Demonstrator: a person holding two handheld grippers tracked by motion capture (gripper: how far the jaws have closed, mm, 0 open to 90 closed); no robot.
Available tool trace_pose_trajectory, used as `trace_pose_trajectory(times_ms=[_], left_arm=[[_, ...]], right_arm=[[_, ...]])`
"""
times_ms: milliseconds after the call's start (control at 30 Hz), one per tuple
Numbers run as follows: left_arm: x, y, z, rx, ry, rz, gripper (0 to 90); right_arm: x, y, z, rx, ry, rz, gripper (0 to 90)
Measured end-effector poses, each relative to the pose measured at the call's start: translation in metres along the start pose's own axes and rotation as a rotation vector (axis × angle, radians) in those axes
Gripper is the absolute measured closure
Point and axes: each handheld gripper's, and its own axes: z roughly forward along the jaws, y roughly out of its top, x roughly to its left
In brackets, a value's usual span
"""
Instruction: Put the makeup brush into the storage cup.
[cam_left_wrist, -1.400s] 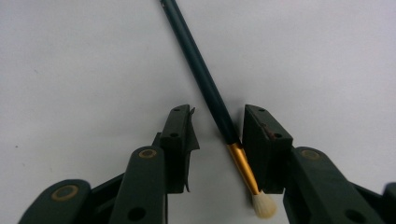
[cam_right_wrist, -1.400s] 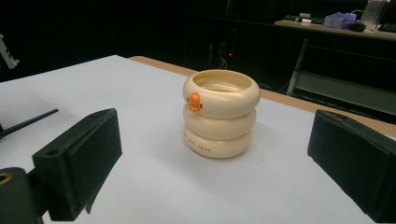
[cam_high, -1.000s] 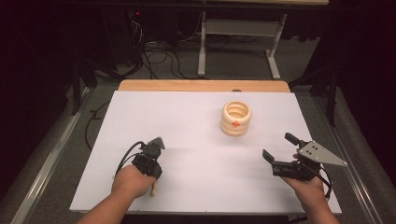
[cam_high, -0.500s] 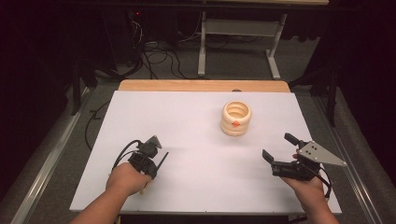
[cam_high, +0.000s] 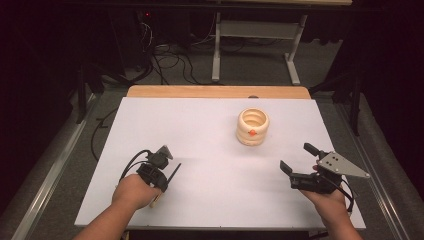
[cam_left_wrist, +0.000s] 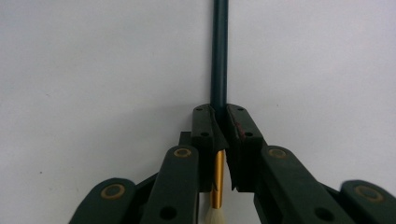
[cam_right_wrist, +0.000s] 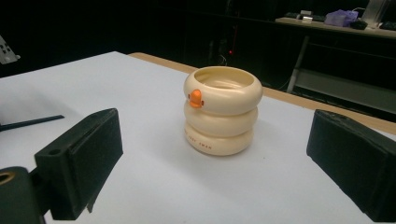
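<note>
The left gripper has swung since a second ago: then it pointed up the table, and now it lies lower and turned, with the slim dark-handled paintbrush slanting out ahead of it over the white tabletop. In the left gripper view its jaws are pressed together on that brush, just above the gold ferrule (pale bristles show behind the jaws). I judge the brush is now secured for carrying to the cream holder.

That cream ringed cup with an orange duck bill stands upright, well ahead of the left gripper and to its right, squarely in front of the right gripper, whose jaws are spread wide and hold nothing; it has not moved.

The handle's far end is cut off in the left gripper view, and the cup's small lettering is hard to read.
</note>
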Motion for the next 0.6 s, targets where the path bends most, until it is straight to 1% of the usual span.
trace_pose_trajectory(times_ms=[100, 267, 400, 600], left_arm=[[-0.0001, -0.0004, 0.0001, -0.003, 0.001, 0.005, 82.5], [-0.0011, -0.0013, 0.0001, -0.009, 0.010, 0.028, 82.8], [0.0002, -0.0021, 0.0001, -0.015, 0.001, 0.032, 83.1], [0.0003, -0.0023, -0.0002, -0.017, 0.000, 0.044, 83.4]], right_arm=[[-0.0003, -0.0004, 0.0003, -0.001, 0.002, -0.001, 5.0], [-0.0004, -0.0009, 0.0005, 0.000, 0.003, -0.001, 5.0], [-0.0003, -0.0009, 0.0006, 0.000, 0.003, 0.000, 5.0], [0.0000, -0.0012, 0.0009, 0.003, 0.000, -0.001, 5.0]])
